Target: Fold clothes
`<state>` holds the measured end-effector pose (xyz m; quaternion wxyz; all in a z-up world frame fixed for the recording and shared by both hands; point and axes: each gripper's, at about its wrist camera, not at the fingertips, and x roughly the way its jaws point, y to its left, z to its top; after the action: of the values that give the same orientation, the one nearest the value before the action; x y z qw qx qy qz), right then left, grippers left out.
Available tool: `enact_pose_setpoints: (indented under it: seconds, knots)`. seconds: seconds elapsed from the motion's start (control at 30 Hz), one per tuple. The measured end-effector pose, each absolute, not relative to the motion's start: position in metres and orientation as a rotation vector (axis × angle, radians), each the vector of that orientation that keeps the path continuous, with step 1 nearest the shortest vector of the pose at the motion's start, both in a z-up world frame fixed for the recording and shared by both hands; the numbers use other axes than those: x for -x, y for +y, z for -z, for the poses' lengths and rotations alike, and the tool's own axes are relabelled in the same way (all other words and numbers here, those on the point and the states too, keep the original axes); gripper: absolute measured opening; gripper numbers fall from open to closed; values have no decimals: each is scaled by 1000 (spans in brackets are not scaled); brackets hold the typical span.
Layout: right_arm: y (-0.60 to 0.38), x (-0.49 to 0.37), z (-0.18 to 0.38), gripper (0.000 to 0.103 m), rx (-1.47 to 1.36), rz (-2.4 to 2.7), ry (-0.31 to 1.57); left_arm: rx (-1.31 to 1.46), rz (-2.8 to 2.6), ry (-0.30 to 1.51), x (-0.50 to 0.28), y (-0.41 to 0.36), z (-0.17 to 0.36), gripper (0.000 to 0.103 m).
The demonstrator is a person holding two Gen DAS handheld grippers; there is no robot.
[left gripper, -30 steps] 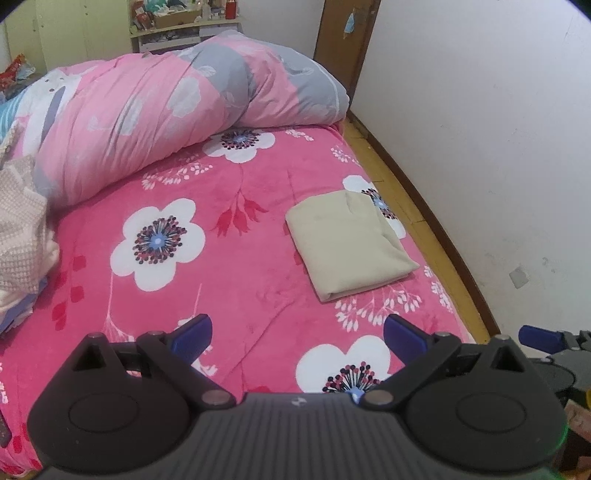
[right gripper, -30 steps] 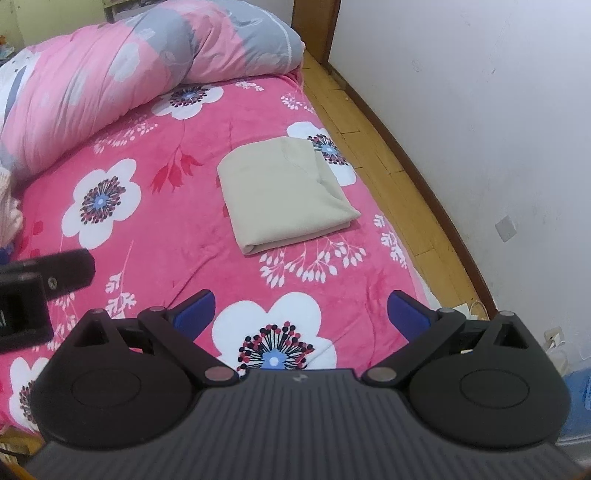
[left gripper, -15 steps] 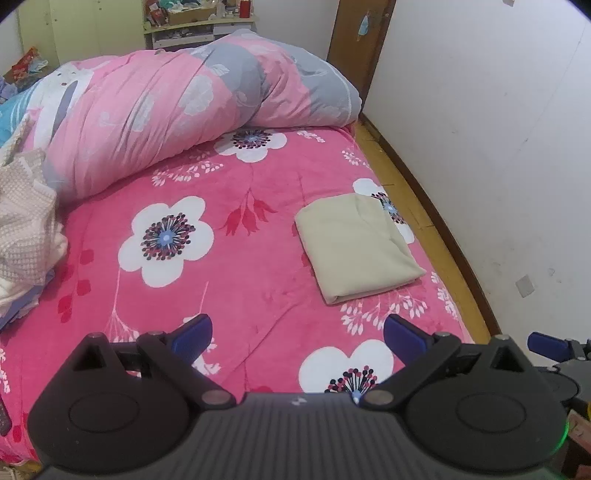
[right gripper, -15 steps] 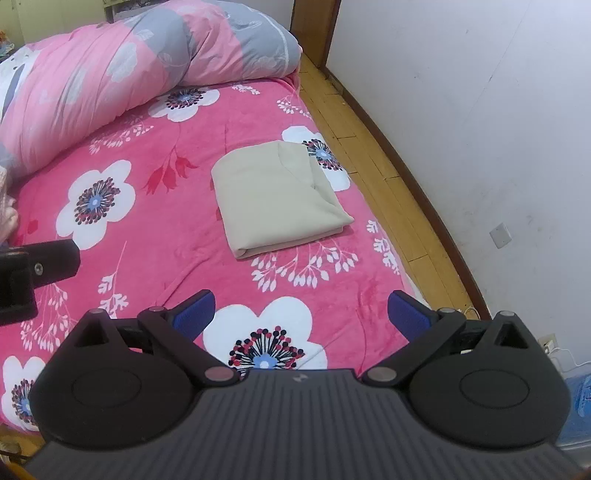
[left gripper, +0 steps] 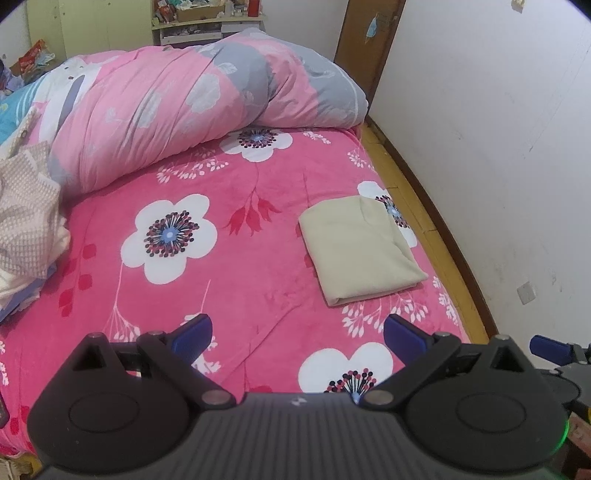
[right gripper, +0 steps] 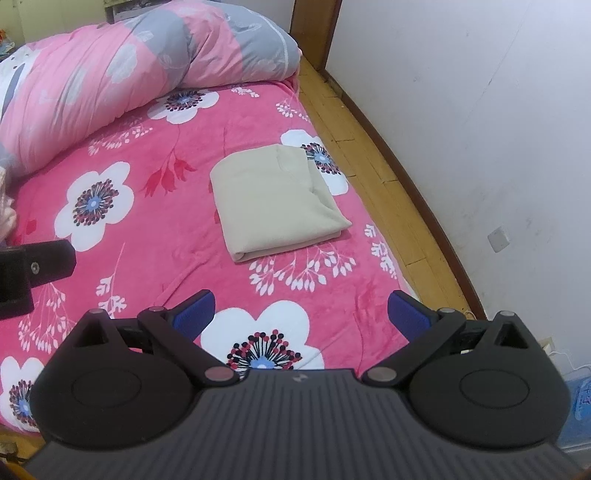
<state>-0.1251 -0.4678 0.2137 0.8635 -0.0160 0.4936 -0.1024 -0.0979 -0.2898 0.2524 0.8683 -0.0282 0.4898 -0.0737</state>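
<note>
A beige garment [left gripper: 360,249] [right gripper: 275,201] lies folded into a neat rectangle on the pink floral bedspread [left gripper: 229,266] [right gripper: 155,221], near the bed's right edge. My left gripper [left gripper: 297,334] hangs open above the bed's near end, well short of the garment, with nothing between its blue fingertips. My right gripper [right gripper: 301,312] is open too and empty, also back from the garment. A pile of unfolded clothes [left gripper: 27,225] with a checked fabric on top sits at the bed's left side.
A rolled pink and grey duvet [left gripper: 192,92] [right gripper: 129,62] fills the far end of the bed. A strip of wooden floor [right gripper: 373,147] runs between the bed and the white wall [left gripper: 498,129]. Shelves [left gripper: 207,22] and a door [left gripper: 365,40] stand at the back.
Both grippers have drawn back and risen a little from the bed, so more of the duvet and room shows. The folded beige garment has not moved.
</note>
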Motion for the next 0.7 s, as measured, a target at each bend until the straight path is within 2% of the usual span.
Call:
enact_pose_setpoints:
  seconds: [0.7]
  knots:
    - [-471,122,-214,101,55,257,1043,48,159,1049,94,-300,-241,100]
